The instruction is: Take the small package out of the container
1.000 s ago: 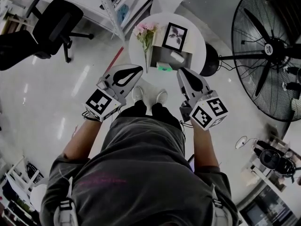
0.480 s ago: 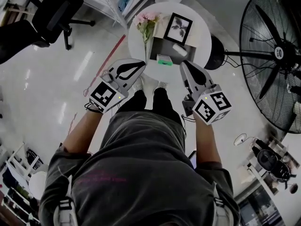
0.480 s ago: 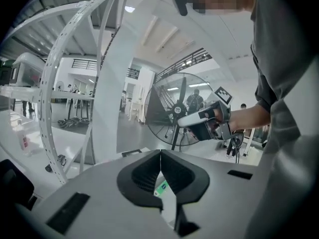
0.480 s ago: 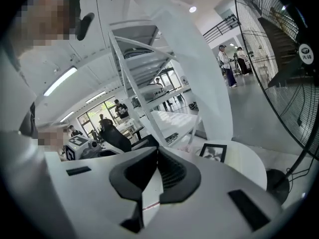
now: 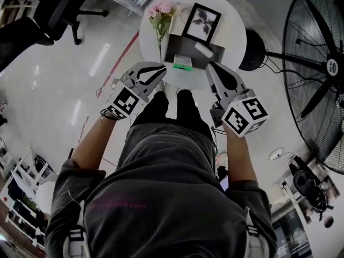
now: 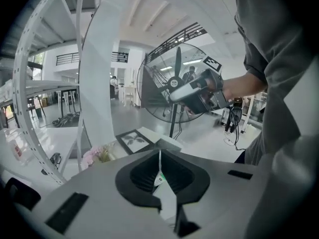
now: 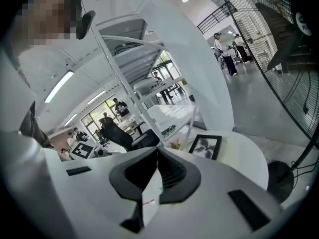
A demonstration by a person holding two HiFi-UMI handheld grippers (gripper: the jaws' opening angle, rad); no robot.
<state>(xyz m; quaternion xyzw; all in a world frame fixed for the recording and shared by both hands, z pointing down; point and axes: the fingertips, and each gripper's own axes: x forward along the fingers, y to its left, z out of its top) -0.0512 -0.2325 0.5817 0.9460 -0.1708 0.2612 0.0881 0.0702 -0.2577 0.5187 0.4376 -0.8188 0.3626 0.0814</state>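
A grey open container (image 5: 189,48) stands on the round white table (image 5: 236,20). At its near edge lies a small green-and-white package (image 5: 183,65), and a white roll (image 5: 203,49) lies further in. My left gripper (image 5: 162,66) is shut and empty, its tips just left of the package at the table's near rim. My right gripper (image 5: 209,64) is shut too, holding nothing, its tips just right of the package. In the left gripper view the jaws (image 6: 159,156) meet, with the right gripper (image 6: 197,91) beyond them. The right gripper view shows its jaws (image 7: 158,153) pressed together.
Pink flowers (image 5: 161,9) and a black picture frame (image 5: 202,21) stand on the table behind the container. A large floor fan (image 5: 322,74) is to the right, an office chair (image 5: 48,9) at the far left. The person's feet are at the table's base.
The person has stepped toward the table, which now sits closer. Both grippers have moved forward to the table's near edge, on either side of the package. Both stayed shut.
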